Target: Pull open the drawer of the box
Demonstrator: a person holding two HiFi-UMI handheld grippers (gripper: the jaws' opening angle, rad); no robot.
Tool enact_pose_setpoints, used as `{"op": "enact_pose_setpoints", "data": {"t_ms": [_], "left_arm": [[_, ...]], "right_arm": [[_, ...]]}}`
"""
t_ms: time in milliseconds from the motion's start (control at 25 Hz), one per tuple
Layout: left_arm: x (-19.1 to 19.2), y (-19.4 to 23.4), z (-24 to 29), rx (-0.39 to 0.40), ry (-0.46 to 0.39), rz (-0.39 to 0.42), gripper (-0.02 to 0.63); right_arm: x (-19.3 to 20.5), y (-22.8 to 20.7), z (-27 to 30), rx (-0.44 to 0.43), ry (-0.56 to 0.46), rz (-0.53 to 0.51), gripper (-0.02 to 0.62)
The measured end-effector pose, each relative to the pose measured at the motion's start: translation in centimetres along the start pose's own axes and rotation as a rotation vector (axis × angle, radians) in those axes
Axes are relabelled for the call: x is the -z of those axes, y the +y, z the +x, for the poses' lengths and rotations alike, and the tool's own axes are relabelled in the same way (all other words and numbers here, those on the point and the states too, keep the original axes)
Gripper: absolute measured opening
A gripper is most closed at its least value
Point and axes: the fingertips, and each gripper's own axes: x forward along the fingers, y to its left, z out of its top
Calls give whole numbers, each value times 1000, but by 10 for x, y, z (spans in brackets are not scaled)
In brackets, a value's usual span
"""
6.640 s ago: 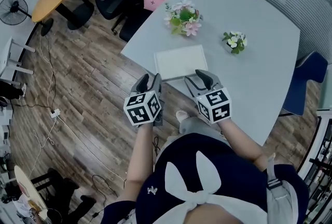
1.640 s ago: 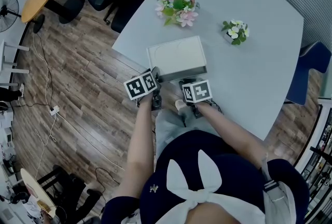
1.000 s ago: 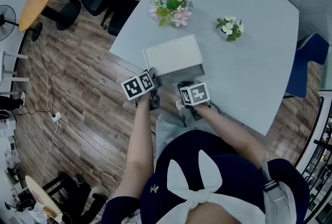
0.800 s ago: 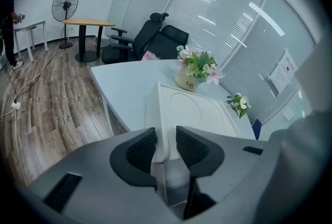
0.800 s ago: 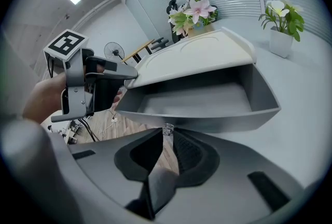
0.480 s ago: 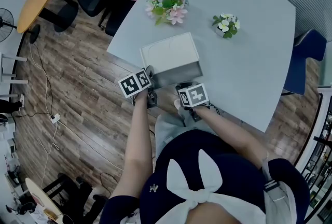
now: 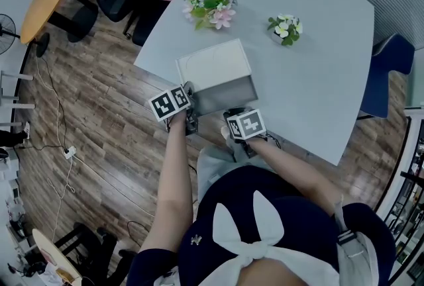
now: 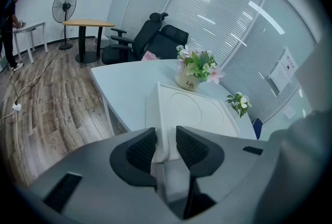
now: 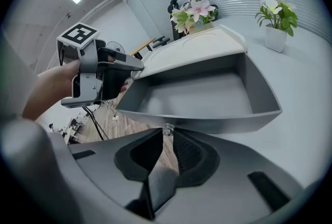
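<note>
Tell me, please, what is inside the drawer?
The drawer shows only a bare grey floor and looks empty. Its rear, under the box, is covered.

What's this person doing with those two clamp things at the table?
A person works two hand-held grippers at a white table. The left gripper clamps a corner of a white box, and the right gripper pinches the small knob on its grey drawer. The drawer stands pulled out and looks empty.

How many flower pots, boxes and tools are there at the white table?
flower pots: 2
box: 1
tools: 2, the left tool clamped on the box, the right tool on the drawer knob
total: 5
</note>
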Motion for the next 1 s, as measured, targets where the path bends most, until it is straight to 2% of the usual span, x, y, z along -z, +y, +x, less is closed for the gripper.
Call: {"op": "enact_pose_setpoints", "data": {"t_ms": [480, 800, 1000], "left_arm": [[-1, 0, 0, -16, 10, 36, 134], [-1, -1, -1, -12, 5, 48, 133], [-2, -1, 0, -11, -7, 40, 134]], "right_arm": [[27, 7, -8, -1, 11, -3, 66], [28, 6, -11, -14, -18, 13, 67], [27, 3, -9, -11, -32, -14, 69]]}}
